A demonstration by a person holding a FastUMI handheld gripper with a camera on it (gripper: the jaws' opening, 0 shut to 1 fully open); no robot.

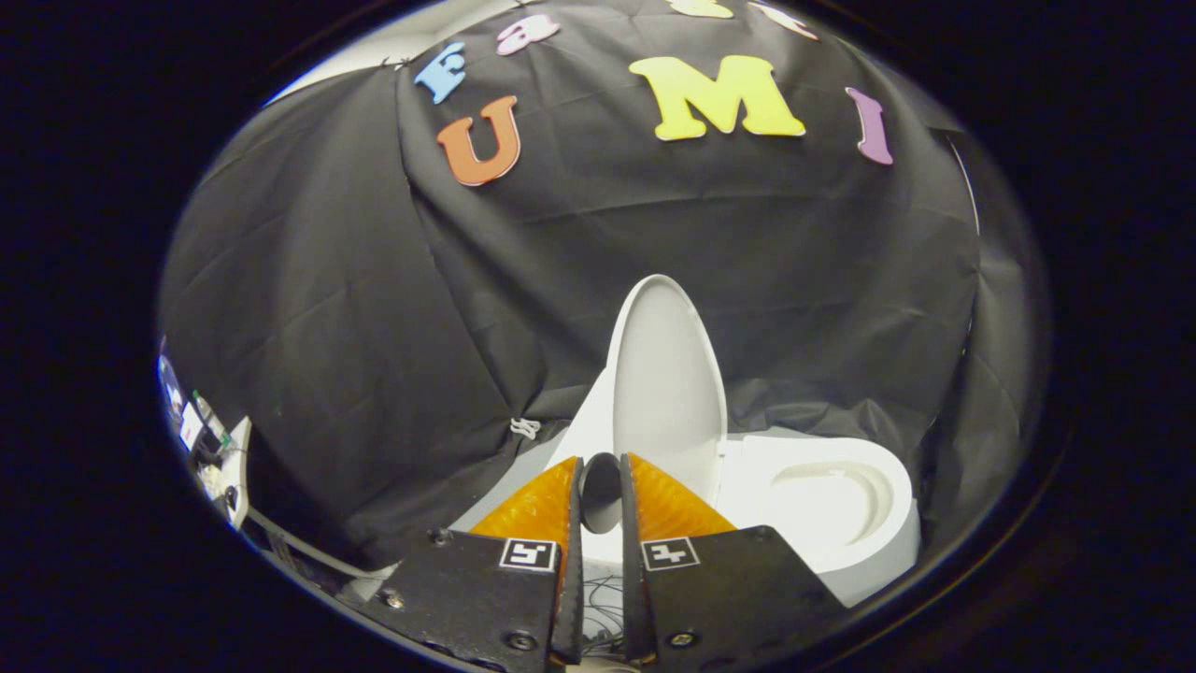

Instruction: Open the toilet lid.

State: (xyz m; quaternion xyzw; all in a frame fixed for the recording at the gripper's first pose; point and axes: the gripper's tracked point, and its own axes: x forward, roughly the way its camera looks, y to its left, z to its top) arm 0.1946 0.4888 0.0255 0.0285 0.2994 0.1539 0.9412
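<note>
lid (665,374) stood upright, task looked done | tool (601,486) nearly closed, fingers apart by narrow gap, holding nothing | seat (832,500) exposed

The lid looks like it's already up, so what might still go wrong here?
1. The toilet lid stands raised, and the gripper fingers appear to pinch a dark part by its base; pulling away carelessly might tip it back down.
2. The open bowl lies close beside the fingers, so a sideways swing may bump it.

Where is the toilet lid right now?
In the gripper view, the toilet lid stands raised, just beyond the gripper fingers, against the black cloth wall, with the open toilet bowl beside it.
</note>
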